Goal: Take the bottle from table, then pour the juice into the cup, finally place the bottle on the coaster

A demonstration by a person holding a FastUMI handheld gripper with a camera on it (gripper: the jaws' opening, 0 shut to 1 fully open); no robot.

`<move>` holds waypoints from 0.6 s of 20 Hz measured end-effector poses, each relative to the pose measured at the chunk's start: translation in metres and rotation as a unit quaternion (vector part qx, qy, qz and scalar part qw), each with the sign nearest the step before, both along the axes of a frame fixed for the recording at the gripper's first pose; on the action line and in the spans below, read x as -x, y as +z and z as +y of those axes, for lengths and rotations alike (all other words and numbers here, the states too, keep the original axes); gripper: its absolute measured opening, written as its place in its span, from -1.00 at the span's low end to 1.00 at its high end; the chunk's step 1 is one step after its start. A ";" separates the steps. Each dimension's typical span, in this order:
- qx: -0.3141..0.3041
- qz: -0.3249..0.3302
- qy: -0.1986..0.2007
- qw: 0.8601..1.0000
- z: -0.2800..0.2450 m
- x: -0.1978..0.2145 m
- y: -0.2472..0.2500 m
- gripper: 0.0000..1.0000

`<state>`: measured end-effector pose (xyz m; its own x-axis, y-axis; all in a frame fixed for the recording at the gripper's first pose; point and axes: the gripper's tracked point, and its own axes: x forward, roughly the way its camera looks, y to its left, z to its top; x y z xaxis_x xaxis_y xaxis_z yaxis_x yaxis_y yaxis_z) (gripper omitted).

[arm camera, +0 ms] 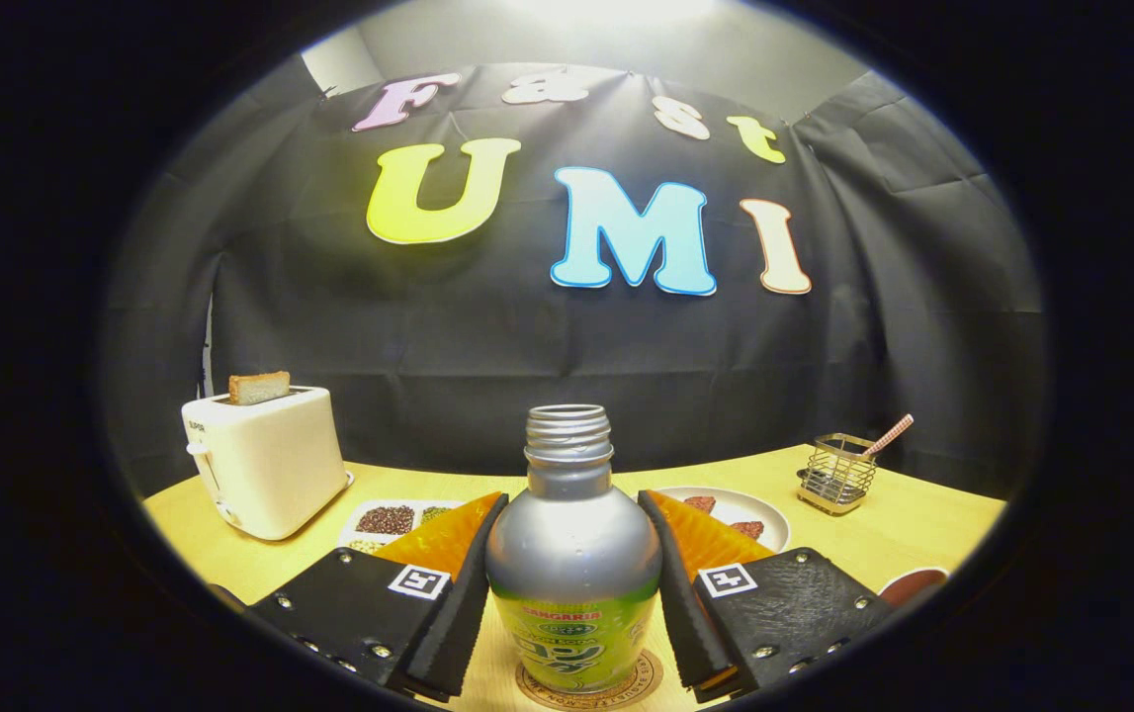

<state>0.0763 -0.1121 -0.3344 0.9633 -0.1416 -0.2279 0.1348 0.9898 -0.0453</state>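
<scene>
A silver bottle [573, 554] with a green label and an open threaded neck stands upright on a round cork coaster [648, 676] on the yellow table [922, 529]. My gripper [574, 499] has the bottle between its two fingers, and both pads press on its sides at the widest part. A cup [913, 585] with dark liquid inside sits to the right of the right finger, partly cut off.
A white toaster [265, 460] with a slice of bread stands at the back left. Beyond the fingers lie a sectioned tray of grains [389, 519] and a white plate [759, 512] with food. A wire holder [838, 473] with a straw stands at the back right.
</scene>
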 end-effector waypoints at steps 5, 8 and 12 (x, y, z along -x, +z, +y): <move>0.004 -0.008 -0.006 1.000 -0.002 0.001 -0.006 0.54; 0.000 -0.016 -0.008 1.000 -0.001 0.007 -0.007 0.53; -0.024 -0.029 -0.014 0.999 -0.007 0.010 -0.006 0.54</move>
<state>0.0665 -0.1195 -0.3405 0.9710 -0.1588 -0.1785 0.1633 0.9865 0.0109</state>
